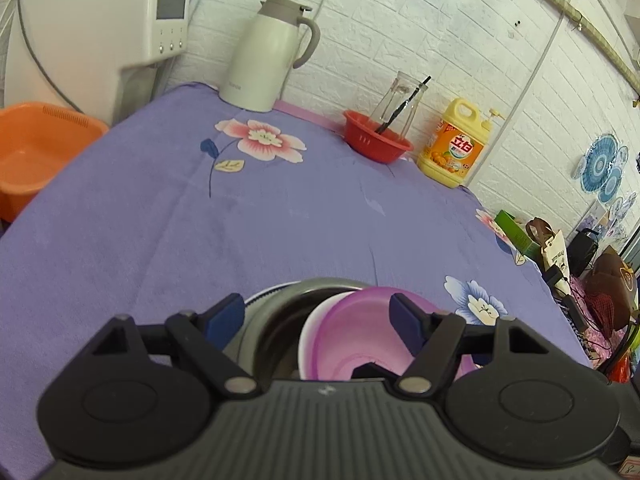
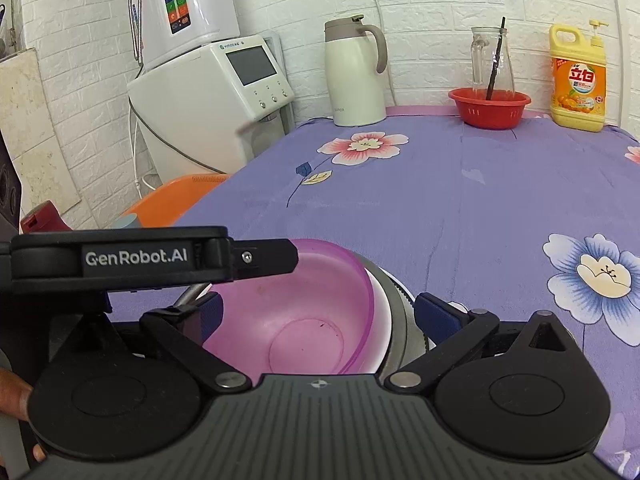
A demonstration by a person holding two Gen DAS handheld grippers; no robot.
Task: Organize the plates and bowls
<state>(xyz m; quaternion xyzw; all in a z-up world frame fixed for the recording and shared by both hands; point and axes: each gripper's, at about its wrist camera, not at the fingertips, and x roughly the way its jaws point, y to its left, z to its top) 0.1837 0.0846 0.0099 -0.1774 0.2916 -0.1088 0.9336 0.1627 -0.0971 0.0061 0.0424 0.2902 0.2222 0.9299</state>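
Fingers [image 1: 318,318] of both grippers spread, released, over the pink bowl [image 2: 296,312]; only the right view shows the left gripper [image 2: 264,258].

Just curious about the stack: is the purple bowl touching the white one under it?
Touching. In the right wrist view the purple bowl sits nested inside the white bowl, its rim against it.

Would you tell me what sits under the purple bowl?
The purple bowl nests in a white bowl, inside a steel bowl. Whatever lies beneath them is covered.

Home kitchen corner: thermos jug [image 2: 354,76], dish soap [image 2: 578,80], water dispenser [image 2: 216,92], floral tablecloth [image 2: 400,200].
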